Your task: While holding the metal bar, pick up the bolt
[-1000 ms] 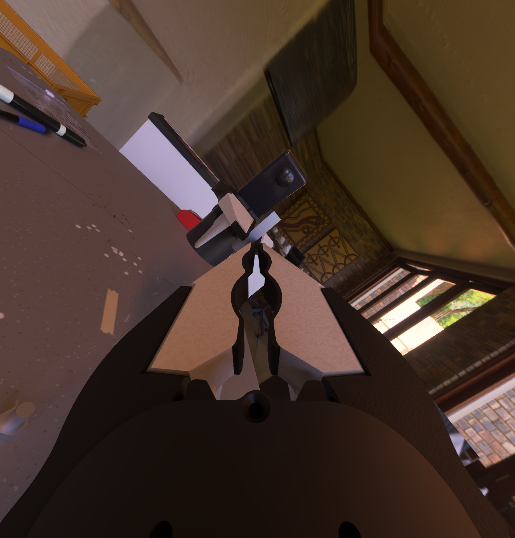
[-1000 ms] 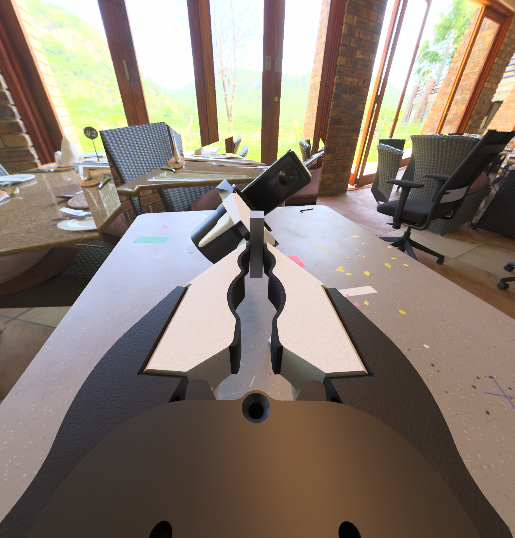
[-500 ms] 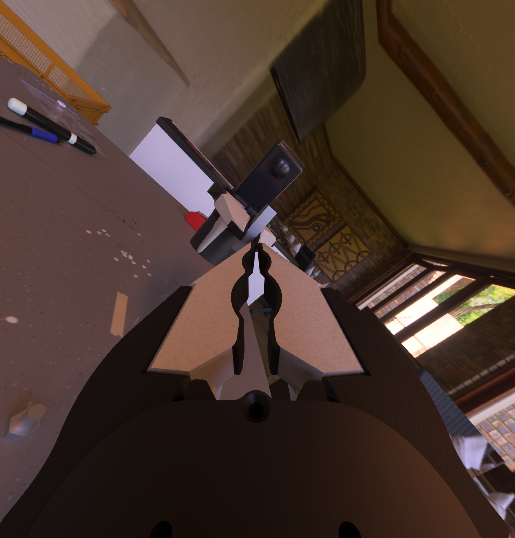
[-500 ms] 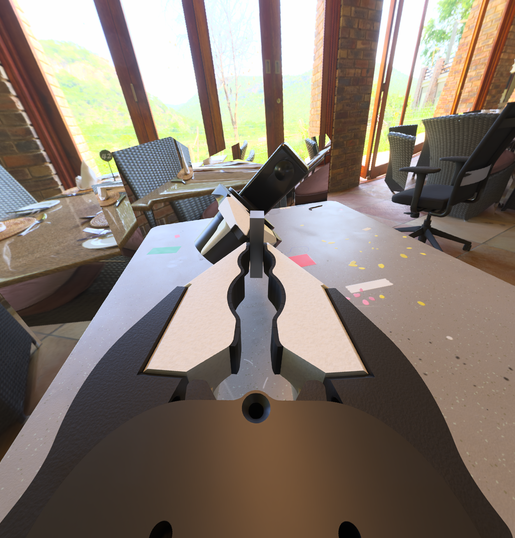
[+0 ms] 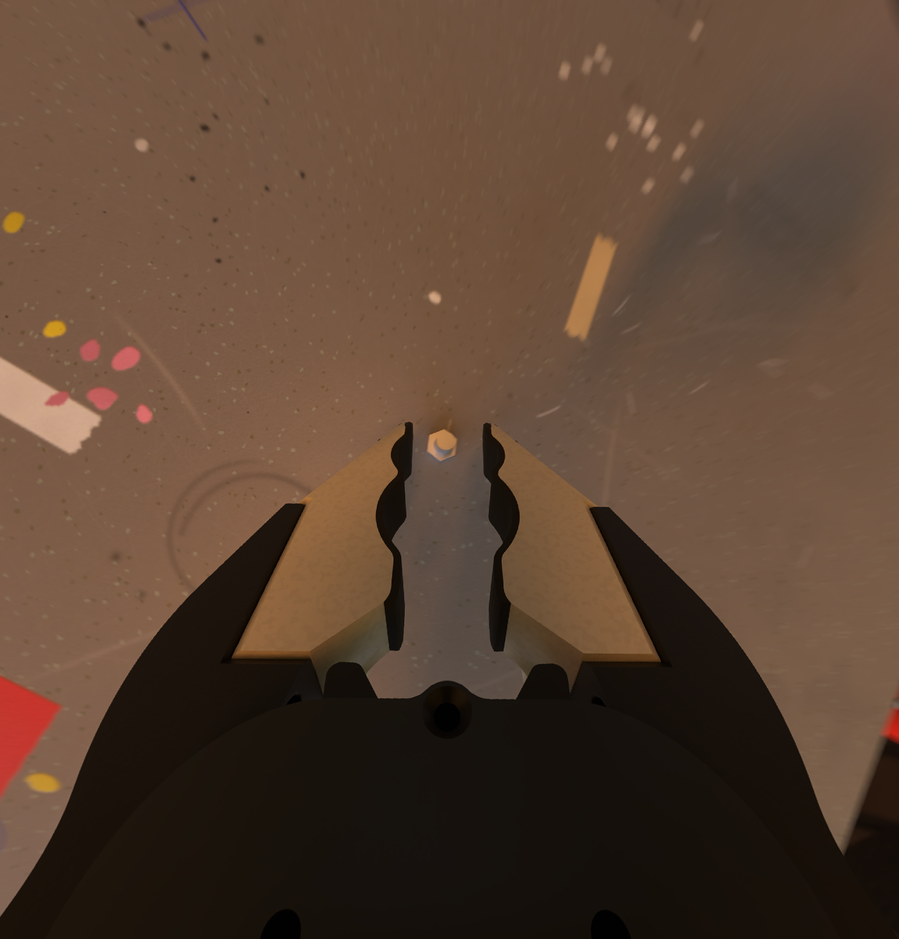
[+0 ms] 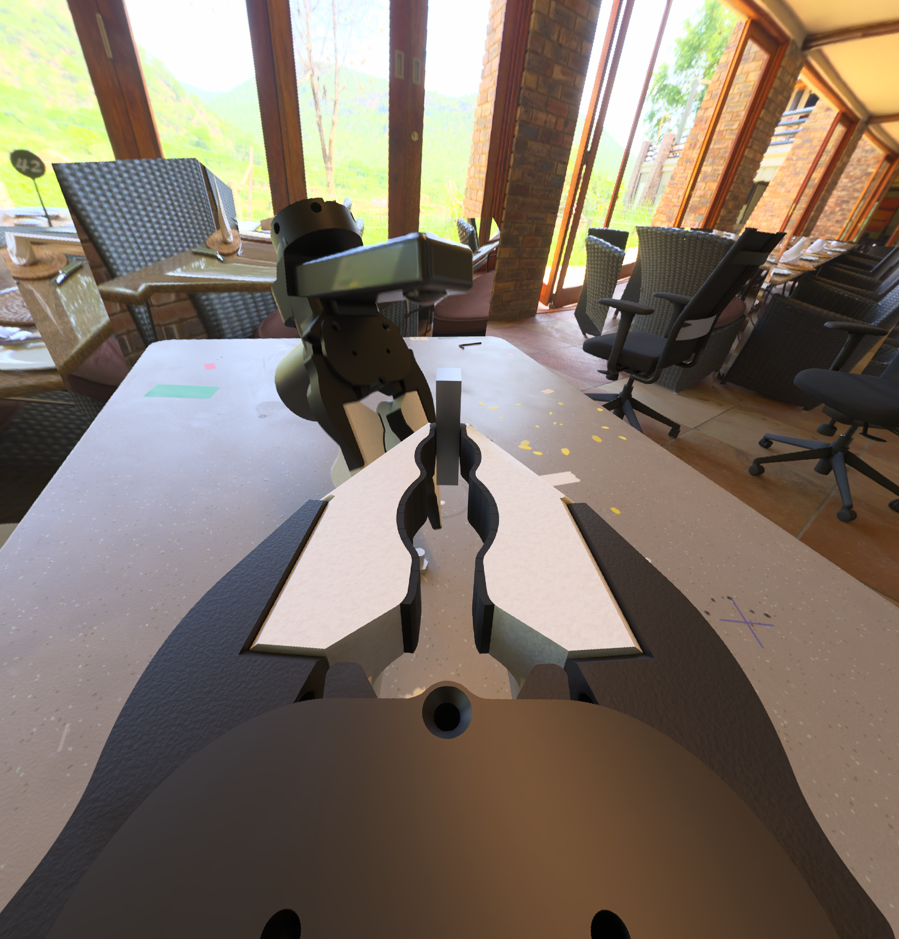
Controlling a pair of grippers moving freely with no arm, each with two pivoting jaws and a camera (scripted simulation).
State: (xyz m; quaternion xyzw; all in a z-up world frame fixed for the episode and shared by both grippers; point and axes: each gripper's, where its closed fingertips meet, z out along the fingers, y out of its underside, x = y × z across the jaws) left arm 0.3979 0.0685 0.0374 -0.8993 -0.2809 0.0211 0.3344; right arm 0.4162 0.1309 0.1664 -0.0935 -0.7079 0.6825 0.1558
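Between the parted left tongs (image 5: 446,437) stands the bolt (image 5: 441,445) — untouched; right tongs (image 6: 446,447) clamp the metal bar (image 6: 447,427).

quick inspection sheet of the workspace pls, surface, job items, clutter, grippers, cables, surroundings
surface: speckled grey-brown table, with paint dots, tape strips and coloured patches on it
job's things: bolt on the table, head down and shank up, lying between the open fingertips; metal bar upright, off the table
clutter: small dark tool near the far edge
grippers: left gripper open, pointed down over the bolt, not yet closed; right gripper shut on the metal bar
cables: nothing seen
surroundings: office chairs, wicker chairs, laid dining tables, brick pillars and tall windows beyond the table
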